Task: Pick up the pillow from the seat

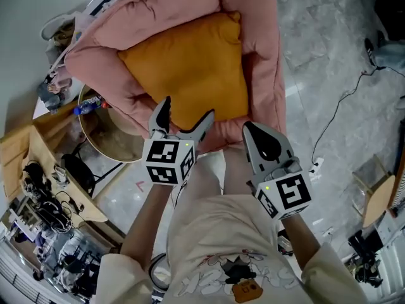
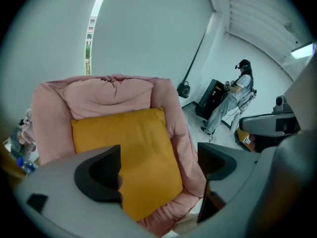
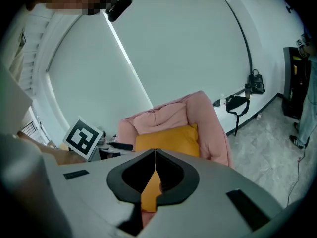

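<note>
Head view: orange pillow (image 1: pixel 190 68) lies flat in the pink seat (image 1: pixel 269 62); my left gripper (image 1: pixel 187 111) and right gripper (image 1: pixel 254 135) hover near its front edge | Left gripper view: jaws spread wide, ready to take the pillow's edge, nothing gripped | Right gripper view: jaws pressed together, empty

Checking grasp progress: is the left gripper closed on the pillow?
No, the left gripper's fingers stand wide apart, not pressing on the pillow.

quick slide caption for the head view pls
Left gripper open, right gripper shut, both near the orange pillow on the pink seat.
</note>
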`<state>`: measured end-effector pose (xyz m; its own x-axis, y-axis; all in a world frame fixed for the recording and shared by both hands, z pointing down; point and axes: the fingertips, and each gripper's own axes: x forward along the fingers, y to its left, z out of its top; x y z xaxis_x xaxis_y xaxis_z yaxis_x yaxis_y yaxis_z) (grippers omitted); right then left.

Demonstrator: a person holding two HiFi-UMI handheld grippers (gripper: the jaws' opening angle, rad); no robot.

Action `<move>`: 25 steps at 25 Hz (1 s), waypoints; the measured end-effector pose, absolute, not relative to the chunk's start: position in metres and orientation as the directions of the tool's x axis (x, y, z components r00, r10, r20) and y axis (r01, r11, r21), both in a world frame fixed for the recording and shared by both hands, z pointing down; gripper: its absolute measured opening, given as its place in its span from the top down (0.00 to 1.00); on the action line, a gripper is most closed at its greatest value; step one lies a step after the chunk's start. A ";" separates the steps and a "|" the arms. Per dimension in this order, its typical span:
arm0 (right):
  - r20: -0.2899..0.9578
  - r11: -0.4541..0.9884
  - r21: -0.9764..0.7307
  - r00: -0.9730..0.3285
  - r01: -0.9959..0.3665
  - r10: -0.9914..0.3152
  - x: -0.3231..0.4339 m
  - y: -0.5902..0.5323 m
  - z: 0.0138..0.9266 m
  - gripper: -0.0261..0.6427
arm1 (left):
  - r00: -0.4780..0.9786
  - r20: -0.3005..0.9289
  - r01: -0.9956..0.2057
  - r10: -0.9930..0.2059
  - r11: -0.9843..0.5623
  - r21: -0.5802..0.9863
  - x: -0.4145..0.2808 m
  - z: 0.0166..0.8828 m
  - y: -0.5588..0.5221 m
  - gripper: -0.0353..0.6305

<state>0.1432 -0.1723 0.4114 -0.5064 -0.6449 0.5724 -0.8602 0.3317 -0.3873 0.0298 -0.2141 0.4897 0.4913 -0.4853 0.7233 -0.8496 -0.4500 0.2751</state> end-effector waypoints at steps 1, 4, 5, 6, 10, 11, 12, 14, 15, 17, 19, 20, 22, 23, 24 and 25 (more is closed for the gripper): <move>0.579 0.326 -0.393 -0.507 -0.860 -0.639 0.144 -0.176 0.418 0.93 | 0.480 0.730 -0.858 -0.487 -0.432 0.276 0.024 0.497 -0.217 0.22; 0.598 0.328 -0.402 -0.516 -0.855 -0.613 0.140 -0.184 0.436 0.93 | 0.443 0.736 -0.886 -0.512 -0.378 0.270 0.005 0.514 -0.228 0.21; 0.602 0.333 -0.401 -0.520 -0.853 -0.607 0.137 -0.186 0.440 0.93 | 0.434 0.737 -0.892 -0.519 -0.361 0.271 -0.002 0.518 -0.229 0.21; 0.604 0.339 -0.399 -0.522 -0.852 -0.602 0.134 -0.187 0.444 0.93 | 0.426 0.737 -0.898 -0.524 -0.346 0.273 -0.008 0.523 -0.230 0.21; 0.610 0.359 -0.392 -0.531 -0.847 -0.588 0.126 -0.192 0.454 0.93 | 0.406 0.746 -0.912 -0.528 -0.294 0.287 -0.026 0.538 -0.227 0.19; 0.611 0.364 -0.389 -0.533 -0.846 -0.586 0.125 -0.195 0.456 0.93 | 0.399 0.749 -0.915 -0.529 -0.288 0.283 -0.029 0.541 -0.226 0.19; 0.611 0.369 -0.386 -0.534 -0.845 -0.584 0.124 -0.197 0.459 0.93 | 0.392 0.751 -0.918 -0.531 -0.284 0.278 -0.033 0.545 -0.226 0.19; 0.612 0.380 -0.382 -0.538 -0.843 -0.579 0.122 -0.200 0.464 0.93 | 0.379 0.755 -0.924 -0.535 -0.269 0.273 -0.040 0.551 -0.224 0.19; 0.613 0.386 -0.379 -0.541 -0.841 -0.575 0.120 -0.201 0.466 0.93 | 0.374 0.756 -0.926 -0.537 -0.260 0.273 -0.044 0.555 -0.223 0.18; 0.614 0.400 -0.376 -0.548 -0.836 -0.568 0.115 -0.203 0.472 0.93 | 0.369 0.757 -0.929 -0.539 -0.247 0.277 -0.052 0.562 -0.223 0.18; 0.614 0.413 -0.377 -0.557 -0.829 -0.559 0.108 -0.205 0.478 0.93 | 0.376 0.757 -0.927 -0.535 -0.230 0.297 -0.059 0.573 -0.221 0.16; 0.616 0.417 -0.379 -0.561 -0.826 -0.553 0.105 -0.205 0.482 0.93 | 0.380 0.757 -0.925 -0.531 -0.223 0.308 -0.062 0.579 -0.220 0.14; 0.622 0.421 -0.381 -0.565 -0.823 -0.542 0.101 -0.205 0.489 0.93 | 0.385 0.757 -0.923 -0.528 -0.216 0.319 -0.066 0.590 -0.220 0.11; 0.626 0.421 -0.381 -0.565 -0.823 -0.538 0.099 -0.207 0.493 0.93 | 0.385 0.757 -0.923 -0.527 -0.212 0.322 -0.069 0.595 -0.222 0.09; 0.630 0.421 -0.382 -0.565 -0.823 -0.533 0.098 -0.208 0.497 0.93 | 0.384 0.758 -0.923 -0.528 -0.203 0.327 -0.071 0.600 -0.224 0.08; 0.635 0.421 -0.383 -0.565 -0.823 -0.527 0.097 -0.209 0.502 0.93 | 0.382 0.757 -0.923 -0.529 -0.191 0.333 -0.074 0.605 -0.226 0.06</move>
